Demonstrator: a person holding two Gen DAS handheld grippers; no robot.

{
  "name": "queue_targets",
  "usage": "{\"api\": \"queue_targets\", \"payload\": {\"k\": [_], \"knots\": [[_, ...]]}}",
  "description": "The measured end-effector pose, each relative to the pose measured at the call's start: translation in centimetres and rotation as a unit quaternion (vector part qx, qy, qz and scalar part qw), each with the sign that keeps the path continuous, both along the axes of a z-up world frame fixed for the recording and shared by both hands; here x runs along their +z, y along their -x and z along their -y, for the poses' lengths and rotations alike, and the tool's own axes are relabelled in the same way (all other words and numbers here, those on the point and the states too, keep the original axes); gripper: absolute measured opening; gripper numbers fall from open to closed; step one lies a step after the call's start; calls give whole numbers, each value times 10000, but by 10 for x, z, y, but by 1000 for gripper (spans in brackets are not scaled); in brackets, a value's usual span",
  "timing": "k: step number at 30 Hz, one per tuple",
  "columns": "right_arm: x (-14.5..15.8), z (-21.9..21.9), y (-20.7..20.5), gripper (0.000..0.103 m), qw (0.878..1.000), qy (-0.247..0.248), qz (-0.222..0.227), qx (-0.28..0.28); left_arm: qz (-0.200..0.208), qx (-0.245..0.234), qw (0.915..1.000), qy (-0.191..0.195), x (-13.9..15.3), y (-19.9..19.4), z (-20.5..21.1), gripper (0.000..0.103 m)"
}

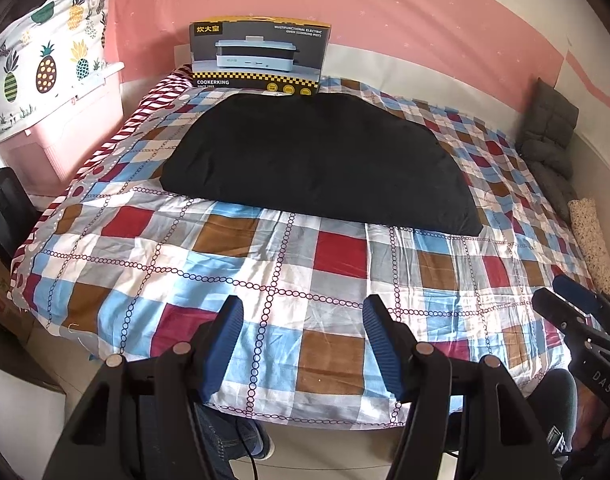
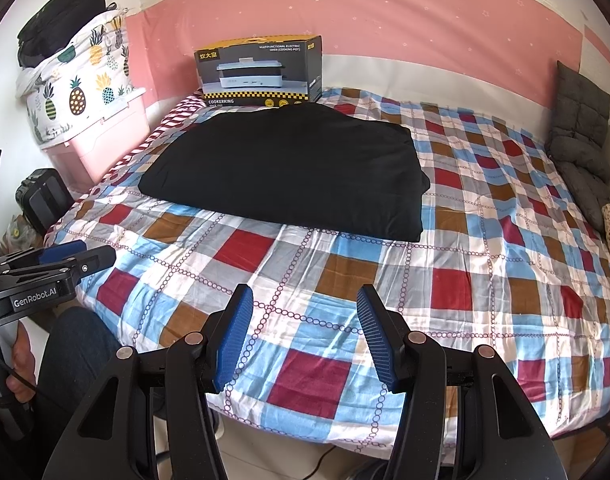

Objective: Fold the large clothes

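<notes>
A large black garment (image 1: 321, 160) lies folded into a flat rectangle on the far half of the checked bed; it also shows in the right wrist view (image 2: 289, 168). My left gripper (image 1: 303, 312) is open and empty, held above the bed's near edge, well short of the garment. My right gripper (image 2: 305, 300) is open and empty too, over the near edge. The right gripper shows at the right edge of the left wrist view (image 1: 561, 300). The left gripper shows at the left edge of the right wrist view (image 2: 81, 256).
The checked bedsheet (image 1: 265, 280) covers the bed. A Cookerking box (image 1: 259, 56) stands at the head behind the garment. A pink storage bin (image 1: 65, 136) with pineapple-print bedding is at the left. Grey cushions (image 1: 549, 136) lie along the right wall. My legs are below the bed edge.
</notes>
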State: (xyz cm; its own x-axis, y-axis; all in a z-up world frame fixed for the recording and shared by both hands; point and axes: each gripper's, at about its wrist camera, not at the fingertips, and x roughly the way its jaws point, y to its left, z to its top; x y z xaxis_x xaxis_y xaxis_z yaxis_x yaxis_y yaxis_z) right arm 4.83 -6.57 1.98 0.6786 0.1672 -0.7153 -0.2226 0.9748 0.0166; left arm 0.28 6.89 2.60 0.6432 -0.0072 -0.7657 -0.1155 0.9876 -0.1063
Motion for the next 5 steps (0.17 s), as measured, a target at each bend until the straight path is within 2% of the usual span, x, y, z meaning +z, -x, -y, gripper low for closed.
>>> {"api": "queue_targets", "payload": {"k": [5], "knots": [[0, 1, 0, 55, 10000, 4, 2, 4, -12, 31, 10000, -16, 0, 0, -1, 64]]}}
